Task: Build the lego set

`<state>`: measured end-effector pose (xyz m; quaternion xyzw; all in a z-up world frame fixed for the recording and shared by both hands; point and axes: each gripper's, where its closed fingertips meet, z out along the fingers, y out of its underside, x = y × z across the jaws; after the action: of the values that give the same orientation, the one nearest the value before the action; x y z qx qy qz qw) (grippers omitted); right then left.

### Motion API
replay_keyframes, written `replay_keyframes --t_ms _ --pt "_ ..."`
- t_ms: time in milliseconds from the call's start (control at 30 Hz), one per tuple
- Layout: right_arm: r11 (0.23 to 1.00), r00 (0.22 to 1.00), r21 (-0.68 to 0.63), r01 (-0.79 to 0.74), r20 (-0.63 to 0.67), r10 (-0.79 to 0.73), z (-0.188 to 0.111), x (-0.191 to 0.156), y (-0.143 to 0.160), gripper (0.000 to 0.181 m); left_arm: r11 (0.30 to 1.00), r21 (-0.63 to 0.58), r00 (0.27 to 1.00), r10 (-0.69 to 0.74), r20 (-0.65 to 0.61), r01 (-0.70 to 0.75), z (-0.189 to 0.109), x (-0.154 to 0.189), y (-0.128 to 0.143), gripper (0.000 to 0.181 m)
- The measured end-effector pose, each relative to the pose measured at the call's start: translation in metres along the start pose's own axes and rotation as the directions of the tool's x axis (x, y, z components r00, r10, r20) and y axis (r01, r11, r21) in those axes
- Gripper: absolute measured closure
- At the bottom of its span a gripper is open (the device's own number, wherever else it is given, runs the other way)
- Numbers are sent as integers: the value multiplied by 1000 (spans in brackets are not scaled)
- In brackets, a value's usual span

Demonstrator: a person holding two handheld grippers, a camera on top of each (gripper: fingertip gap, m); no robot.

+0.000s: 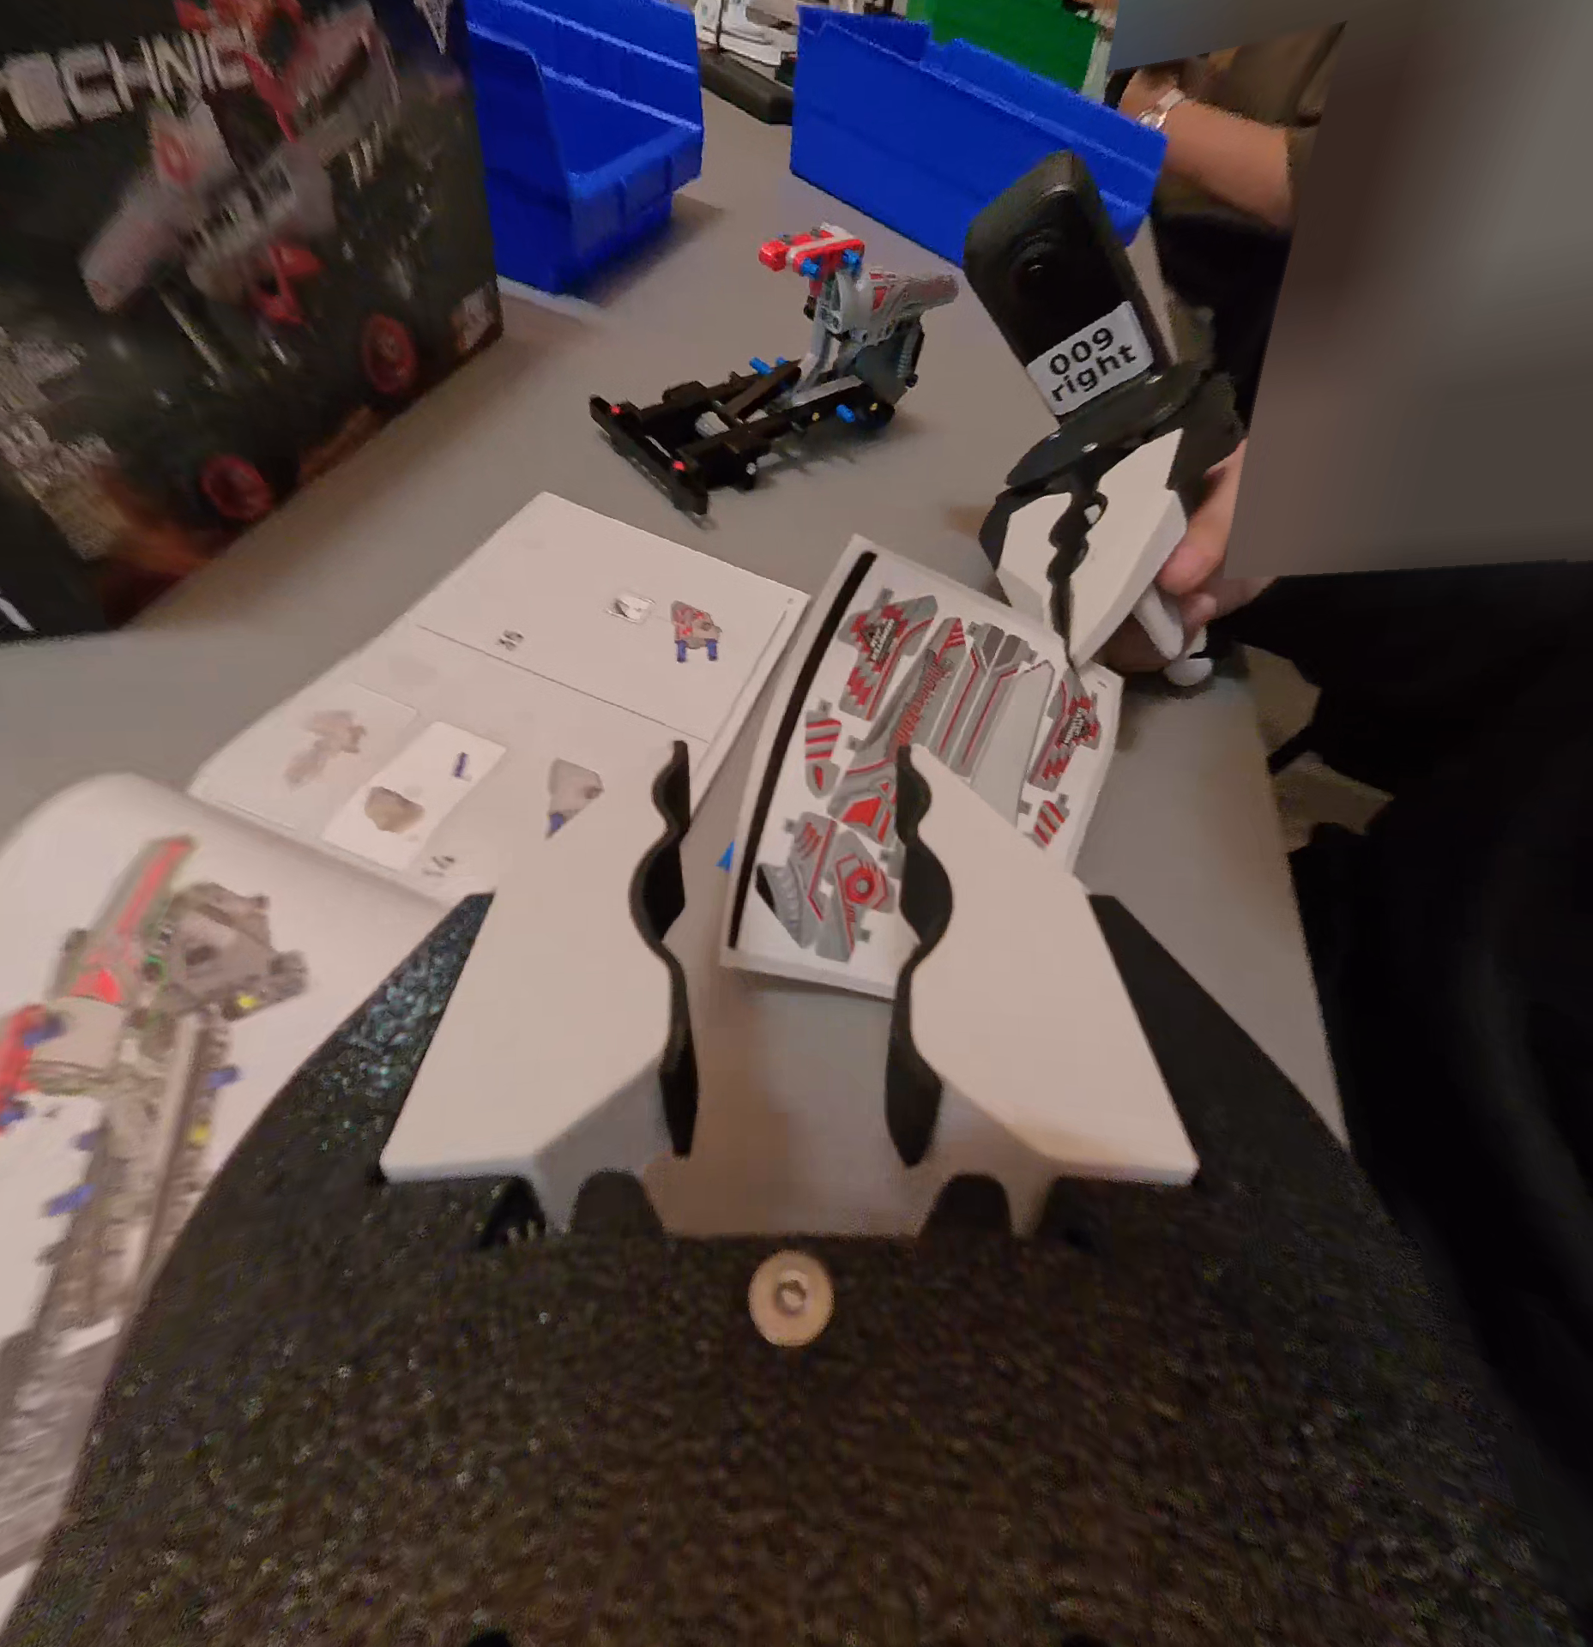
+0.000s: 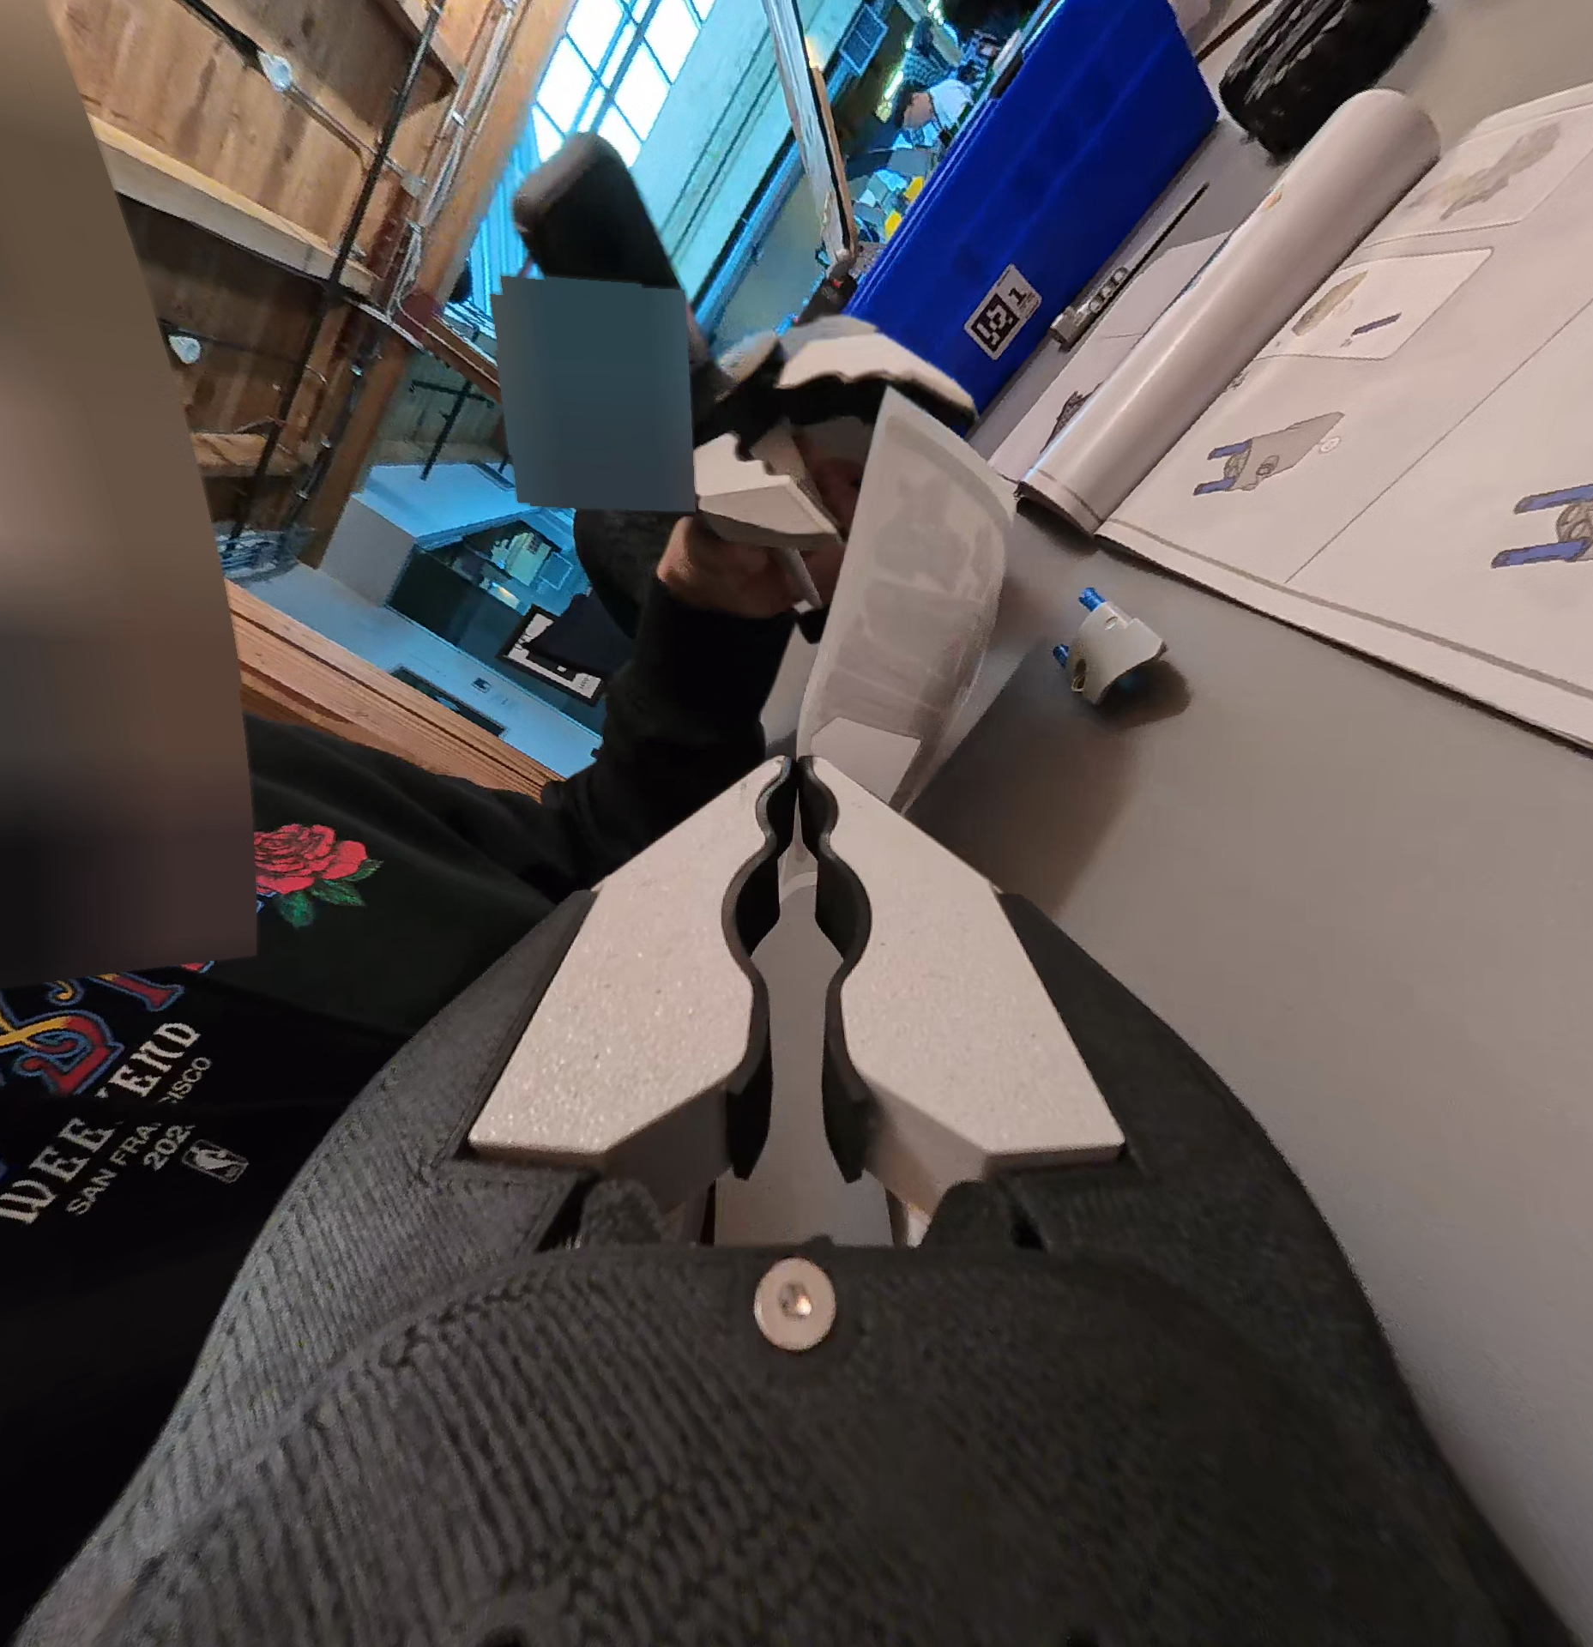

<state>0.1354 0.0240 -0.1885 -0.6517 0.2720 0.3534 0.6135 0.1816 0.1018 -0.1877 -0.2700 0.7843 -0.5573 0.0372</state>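
A sticker sheet (image 1: 953,713) with red and grey decals lies on the grey table (image 1: 418,499), one edge lifted. My right gripper (image 1: 1073,655) is shut on its far right edge. In the right wrist view the right gripper (image 2: 797,768) pinches the sheet (image 2: 908,579), which curls upward with its blank back showing. My left gripper (image 1: 792,753) is open and empty, its fingers held just above the near end of the sheet. It also shows in the right wrist view (image 2: 801,437) beyond the sheet. A partly built black, grey and red model (image 1: 775,383) stands farther back.
An open instruction booklet (image 1: 507,713) lies left of the sheet. The set's box (image 1: 195,267) stands at the far left, with blue bins (image 1: 596,134) behind. A small grey piece with blue pins (image 2: 1109,646) lies on the table near the booklet (image 2: 1399,446). A person sits at the right.
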Motion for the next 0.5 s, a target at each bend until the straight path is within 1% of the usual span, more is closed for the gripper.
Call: replay_keyframes --t_ms 33,100,233,333,433,500 --pt "1000 1000 3 -5 15 5 -1 -2 -1 181 999 -3 999 -40 -18 40 1 0 3 139" --pt "1000 999 27 -14 47 13 -3 -5 -4 181 996 -2 995 -94 -43 94 4 -2 5 138" --pt "998 994 55 -38 105 32 -8 -11 -9 181 983 43 981 -174 -83 178 5 -4 3 136" --pt "997 990 63 -48 136 39 -10 -15 -11 181 978 46 975 -201 -93 205 8 -6 7 136" --pt "996 988 73 -54 151 42 -12 -16 -13 181 970 54 960 -224 -168 236 11 2 7 136" --pt "996 987 73 -53 153 41 -12 -17 -13 181 969 35 944 -230 -238 245 13 14 9 144"
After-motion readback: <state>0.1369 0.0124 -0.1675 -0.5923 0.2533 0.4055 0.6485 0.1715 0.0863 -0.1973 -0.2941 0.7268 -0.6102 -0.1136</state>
